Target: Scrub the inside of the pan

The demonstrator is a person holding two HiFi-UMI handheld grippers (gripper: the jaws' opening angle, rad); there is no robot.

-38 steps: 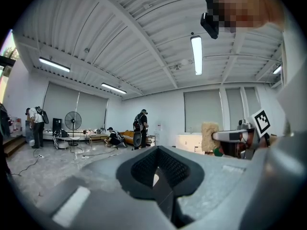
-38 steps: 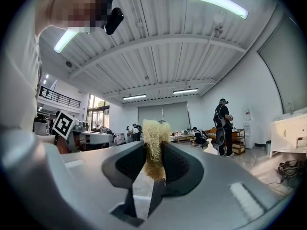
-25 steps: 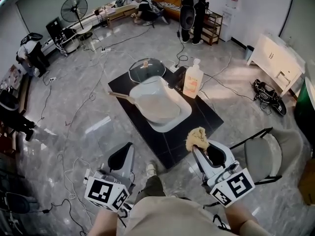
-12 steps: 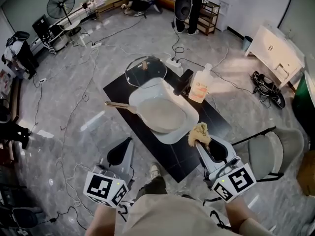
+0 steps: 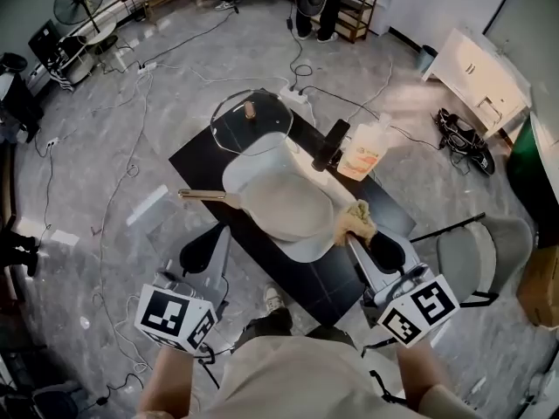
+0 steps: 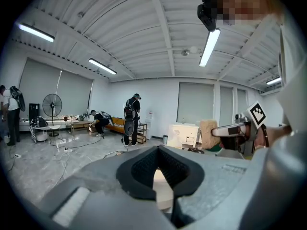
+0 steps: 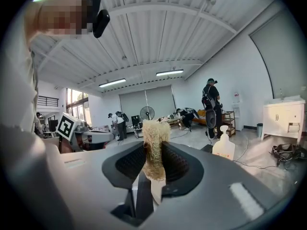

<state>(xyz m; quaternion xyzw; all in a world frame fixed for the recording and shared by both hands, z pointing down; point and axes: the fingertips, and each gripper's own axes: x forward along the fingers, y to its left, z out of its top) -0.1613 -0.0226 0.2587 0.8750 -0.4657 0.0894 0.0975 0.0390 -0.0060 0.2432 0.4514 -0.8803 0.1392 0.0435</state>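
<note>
A white, square-sided pan (image 5: pixel 284 201) with a wooden handle (image 5: pixel 205 196) pointing left sits on a black table (image 5: pixel 297 269). My right gripper (image 5: pixel 360 234) is shut on a tan fibrous scrubber (image 5: pixel 356 219), which hangs at the pan's near right rim. In the right gripper view the scrubber (image 7: pixel 154 145) stands pinched between the black pads. My left gripper (image 5: pixel 203 253) is shut and holds nothing; it hovers left of the table's near corner, below the handle. The left gripper view shows its closed jaws, with the right gripper's scrubber (image 6: pixel 208 133) off to the right.
A glass lid (image 5: pixel 249 120) lies behind the pan. A soap pump bottle (image 5: pixel 367 157) and a black upright object (image 5: pixel 330 142) stand at the pan's far right. A grey chair (image 5: pixel 472 264) is right of the table. Cables cross the floor; people stand at the far wall.
The pan and table have drawn nearer in the head view. My right gripper has carried the scrubber forward to the pan's near right rim. The left gripper stays shut.
</note>
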